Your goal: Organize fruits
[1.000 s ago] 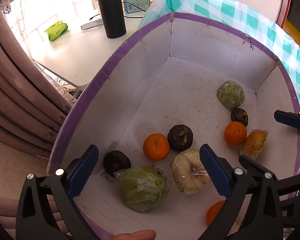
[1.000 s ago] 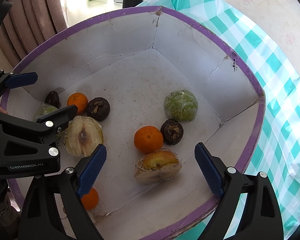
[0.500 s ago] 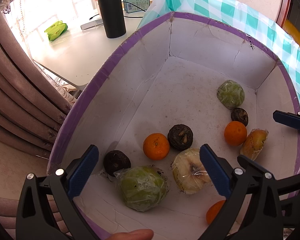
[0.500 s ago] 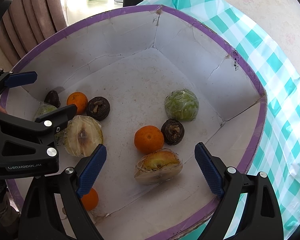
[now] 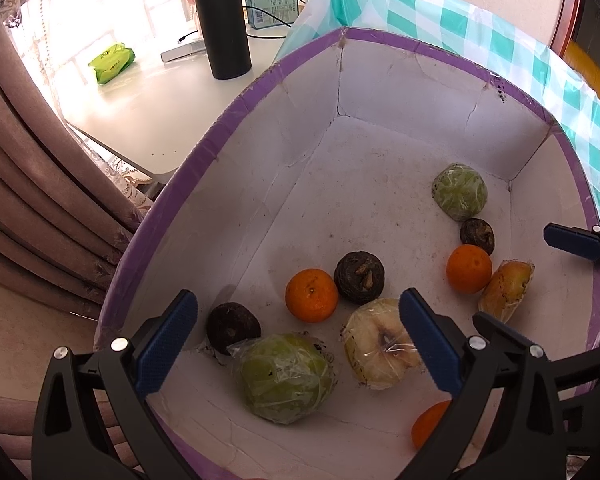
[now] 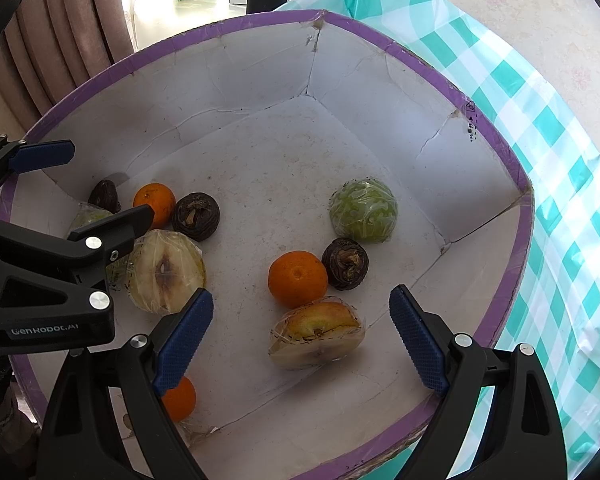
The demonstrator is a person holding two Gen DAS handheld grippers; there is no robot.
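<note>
White lettering "GenRobot.AI" is printed on the black body of the left tool [image 6: 100, 184], lower left of the right wrist frame. Print on the teal tin [image 5: 274, 2] and box rim [image 6: 471, 122] is illegible.

A tall black bottle [image 5: 220, 20] stands on a white table [image 5: 148, 108], with a green packet [image 5: 111, 62] and a teal tin [image 5: 273, 3] nearby. Brown curtains [image 5: 32, 184] hang beside a checked tablecloth [image 6: 560, 168].
</note>
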